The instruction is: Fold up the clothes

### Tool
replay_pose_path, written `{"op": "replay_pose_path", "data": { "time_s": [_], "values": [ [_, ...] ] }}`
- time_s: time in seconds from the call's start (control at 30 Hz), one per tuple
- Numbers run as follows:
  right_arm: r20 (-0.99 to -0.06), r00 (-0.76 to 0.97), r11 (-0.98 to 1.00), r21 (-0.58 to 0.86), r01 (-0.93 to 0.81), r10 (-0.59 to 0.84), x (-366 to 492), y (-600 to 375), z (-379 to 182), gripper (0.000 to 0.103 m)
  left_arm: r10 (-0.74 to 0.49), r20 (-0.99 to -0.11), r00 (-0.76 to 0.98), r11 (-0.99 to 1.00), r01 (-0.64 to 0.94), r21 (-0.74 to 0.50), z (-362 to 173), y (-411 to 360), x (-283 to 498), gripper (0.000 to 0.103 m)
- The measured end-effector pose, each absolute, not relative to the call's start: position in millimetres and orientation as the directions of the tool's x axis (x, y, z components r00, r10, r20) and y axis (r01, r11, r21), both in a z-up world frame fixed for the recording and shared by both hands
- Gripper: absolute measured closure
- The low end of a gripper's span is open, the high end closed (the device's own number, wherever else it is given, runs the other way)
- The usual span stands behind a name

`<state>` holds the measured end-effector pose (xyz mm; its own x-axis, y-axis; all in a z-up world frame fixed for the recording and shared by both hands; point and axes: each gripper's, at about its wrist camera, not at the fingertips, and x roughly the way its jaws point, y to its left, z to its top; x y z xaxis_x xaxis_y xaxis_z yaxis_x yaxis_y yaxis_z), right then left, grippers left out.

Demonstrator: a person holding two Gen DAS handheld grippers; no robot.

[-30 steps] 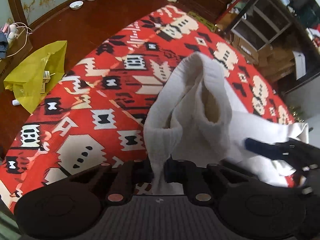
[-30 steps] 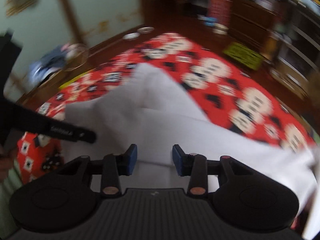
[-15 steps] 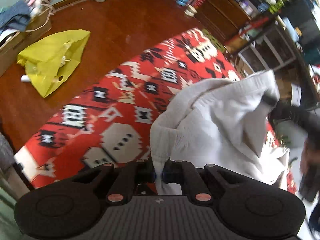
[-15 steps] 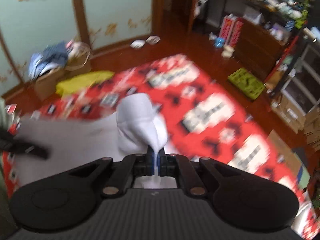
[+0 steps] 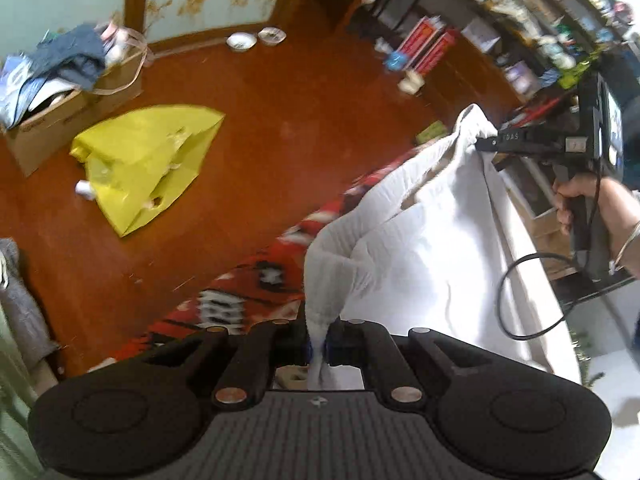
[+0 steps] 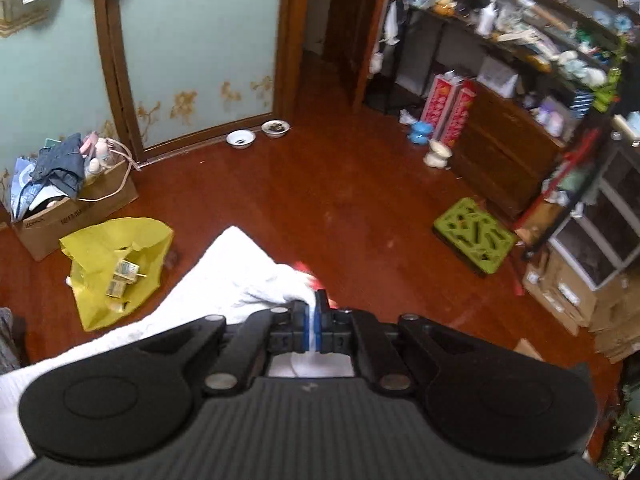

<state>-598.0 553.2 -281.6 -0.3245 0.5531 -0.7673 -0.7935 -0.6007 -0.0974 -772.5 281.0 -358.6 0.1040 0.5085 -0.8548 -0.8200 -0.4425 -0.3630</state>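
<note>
Left gripper (image 5: 319, 344) and right gripper (image 6: 314, 326), each clamped on white quilted cotton garment (image 5: 432, 236), holding it aloft, probably to spread before folding.

Home, lived-in room, cluttered. Polished red-brown wood floor (image 6: 320, 200). Pale green wall w/ gold floral print (image 6: 200, 40), dark wood door frame (image 6: 290, 36). Two small pet-type bowls (image 6: 258, 134) on floor by the wall. Cardboard box (image 6: 76, 212) stuffed w/ clothes and bags; yellow plastic bag (image 6: 116, 264) beside it, small cartons inside. Dark wood cabinet (image 6: 504, 148) and shelves (image 6: 540, 32) packed w/ knick-knacks, bottles, misc. household stuff. Two tall red boxes (image 6: 448, 108) lean on the cabinet. Green plastic step stool (image 6: 474, 236) on floor. Red patterned cloth (image 5: 256, 284), ethnic-style print, seen in left wrist view.
</note>
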Motion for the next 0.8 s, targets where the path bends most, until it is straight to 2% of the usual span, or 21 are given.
{"op": "replay_pose_path", "data": {
  "time_s": [0.1,0.17,0.2,0.23,0.27,0.37,0.5,0.57,0.7,0.8],
  "values": [
    [-0.827,-0.298,-0.615,-0.071,-0.786,0.477,-639,569,-317,0.100,0.449,-0.886,0.118,-0.476,-0.807,-0.349,-390,283,-784,0.094],
    [-0.866,-0.265,-0.618,-0.063,-0.784,0.424,-652,572,-346,0.100,0.437,-0.894,0.102,-0.489,-0.807,-0.331,-396,282,-787,0.079],
    [-0.876,-0.247,-0.614,-0.068,-0.786,0.414,-656,571,-357,0.096,0.432,-0.897,0.094,-0.496,-0.806,-0.323,-399,282,-789,0.077],
    [-0.881,-0.236,-0.610,-0.074,-0.789,0.411,-657,569,-365,0.088,0.437,-0.895,0.083,-0.496,-0.809,-0.317,-397,280,-790,0.071],
    [-0.876,-0.239,-0.608,-0.075,-0.790,0.419,-654,566,-369,0.069,0.443,-0.894,0.072,-0.496,-0.811,-0.311,-395,279,-790,0.064],
    [-0.863,-0.257,-0.603,-0.068,-0.795,0.436,-642,563,-373,0.047,0.454,-0.889,0.060,-0.484,-0.821,-0.303,-388,274,-790,0.059],
    [-0.839,-0.316,-0.562,0.014,-0.827,0.442,-600,557,-351,0.046,0.472,-0.882,-0.005,-0.432,-0.873,-0.226,-366,272,-781,0.052],
    [-0.825,-0.350,-0.531,0.072,-0.844,0.444,-573,551,-336,0.046,0.491,-0.870,-0.044,-0.385,-0.907,-0.171,-351,273,-772,0.044],
    [-0.805,-0.363,-0.457,0.129,-0.880,0.470,-501,519,-307,0.046,0.525,-0.851,-0.010,-0.280,-0.946,-0.162,-330,283,-747,0.043],
    [-0.803,-0.340,-0.374,0.159,-0.914,0.490,-440,484,-296,0.046,0.524,-0.848,0.079,-0.181,-0.963,-0.201,-327,295,-718,0.043]
  ]
}}
